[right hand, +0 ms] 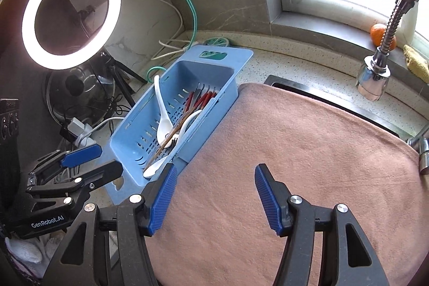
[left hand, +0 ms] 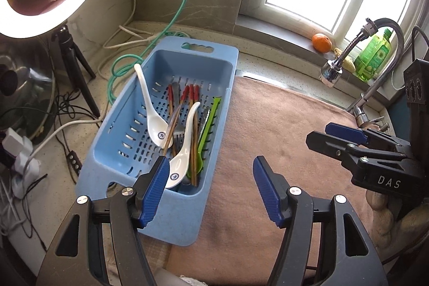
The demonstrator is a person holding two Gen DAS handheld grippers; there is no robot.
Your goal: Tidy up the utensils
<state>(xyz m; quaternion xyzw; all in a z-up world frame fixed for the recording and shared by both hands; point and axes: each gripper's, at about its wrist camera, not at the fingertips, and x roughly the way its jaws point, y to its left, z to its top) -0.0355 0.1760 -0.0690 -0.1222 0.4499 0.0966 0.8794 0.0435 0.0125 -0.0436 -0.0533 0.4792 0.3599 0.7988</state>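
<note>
left gripper (left hand: 211, 189): mine, jaws apart, nothing between the pads, over the basket's near right corner and the towel edge.
right gripper (right hand: 215, 195): mine, jaws apart, empty, over the pink towel (right hand: 295, 165).
basket (left hand: 112, 130): blue slotted, on the counter, touching the towel's left edge.
utensils: all in the basket: two white spoons (left hand: 150, 109), red-tipped chopsticks (left hand: 187, 98), a fork (left hand: 179, 134), a green piece (left hand: 207, 125) along the right wall.
towel: nothing on it.
faucet (right hand: 375, 71): head hangs above the towel's far right.
</note>
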